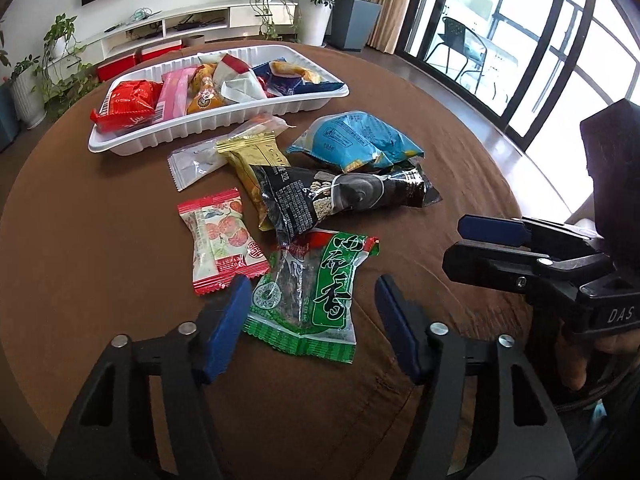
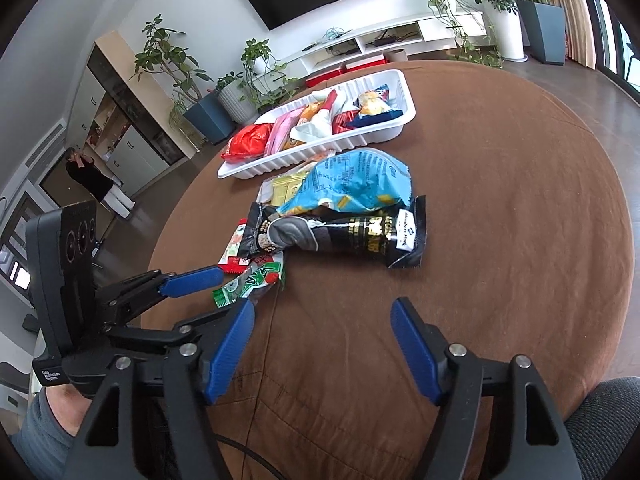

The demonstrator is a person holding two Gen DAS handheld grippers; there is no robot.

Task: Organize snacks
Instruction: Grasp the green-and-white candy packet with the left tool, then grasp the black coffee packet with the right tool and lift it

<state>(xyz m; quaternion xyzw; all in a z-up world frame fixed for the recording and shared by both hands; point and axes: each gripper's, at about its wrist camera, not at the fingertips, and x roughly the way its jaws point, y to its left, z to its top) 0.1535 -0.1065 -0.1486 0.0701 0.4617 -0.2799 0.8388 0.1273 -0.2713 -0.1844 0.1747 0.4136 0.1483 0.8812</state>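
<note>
A white tray [image 1: 224, 128] with several snack packs stands at the far side of the brown round table [image 1: 460, 148]. Loose packs lie in front of it: green [image 1: 316, 292], red-white [image 1: 220, 240], black [image 1: 340, 196], gold [image 1: 256, 156], blue [image 1: 356, 140], clear [image 1: 196, 160]. My left gripper [image 1: 312, 320] is open, its fingers on either side of the green pack's near end. My right gripper [image 2: 322, 344] is open and empty above bare cloth. The tray [image 2: 384, 136], black pack [image 2: 352, 236] and blue pack [image 2: 360, 184] also show in the right wrist view.
The table edge curves around all sides. Behind it are a white TV cabinet [image 1: 192, 24], potted plants [image 1: 316, 0] and glass doors [image 1: 520, 48]. A person [image 2: 96, 180] stands far off at the left.
</note>
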